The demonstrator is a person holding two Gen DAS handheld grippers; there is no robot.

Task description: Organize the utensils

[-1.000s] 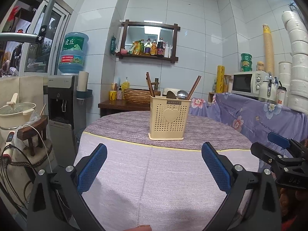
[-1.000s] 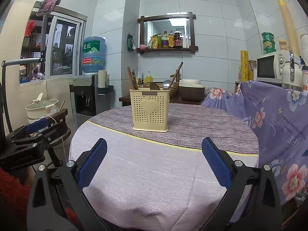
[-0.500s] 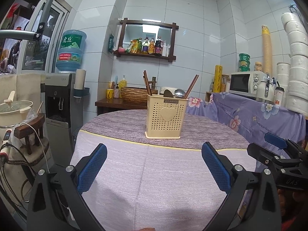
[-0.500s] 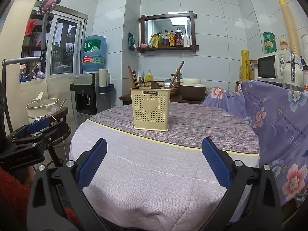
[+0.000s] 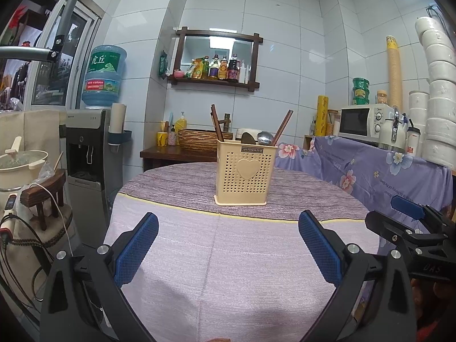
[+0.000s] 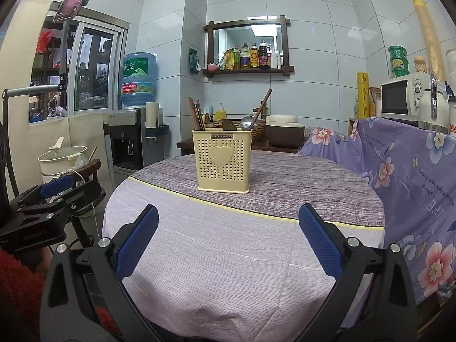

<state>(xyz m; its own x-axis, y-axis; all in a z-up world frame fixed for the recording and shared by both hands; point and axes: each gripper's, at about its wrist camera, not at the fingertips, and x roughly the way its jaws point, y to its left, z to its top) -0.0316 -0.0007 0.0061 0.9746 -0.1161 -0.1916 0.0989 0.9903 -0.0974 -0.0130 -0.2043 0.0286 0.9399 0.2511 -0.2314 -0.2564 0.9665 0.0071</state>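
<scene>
Utensil holder [image 5: 245, 171], beige perforated plastic with a raised heart on its front, stands upright toward the far side of the round table [image 5: 228, 256], on the darker grey-purple band of the cloth, beyond the thin yellow stripe. Inside it: dark chopsticks [image 5: 216, 124] leaning left, one more stick [image 5: 282, 126] leaning right, a metal spoon [image 5: 264, 137] bowl-up and a dark spoon [image 5: 247, 138] beside it. Same contents seen in the right wrist view, holder [image 6: 222, 160] a little left of centre. Left gripper [image 5: 228, 249] low over the near, paler part of the cloth, jaws spread wide, nothing between the blue pads [image 5: 136, 249]; well apart from the holder. Right gripper [image 6: 228, 240] likewise spread wide and empty, hanging over the near table edge, pads [image 6: 319, 240] not touching anything. Each gripper shows in the other's camera: right one at the right edge of the left view [image 5: 410, 228], left one at the left edge of the right view [image 6: 48, 199], beside a red sleeve [image 6: 17, 282]. Surroundings: water dispenser [image 5: 85, 154] with blue bottle to the left, wall shelf [image 5: 216, 57] with bottles behind, microwave [image 5: 364, 121] on a counter draped in purple floral cloth [image 5: 370, 168] to the right. Table surface around the holder bare cloth.
</scene>
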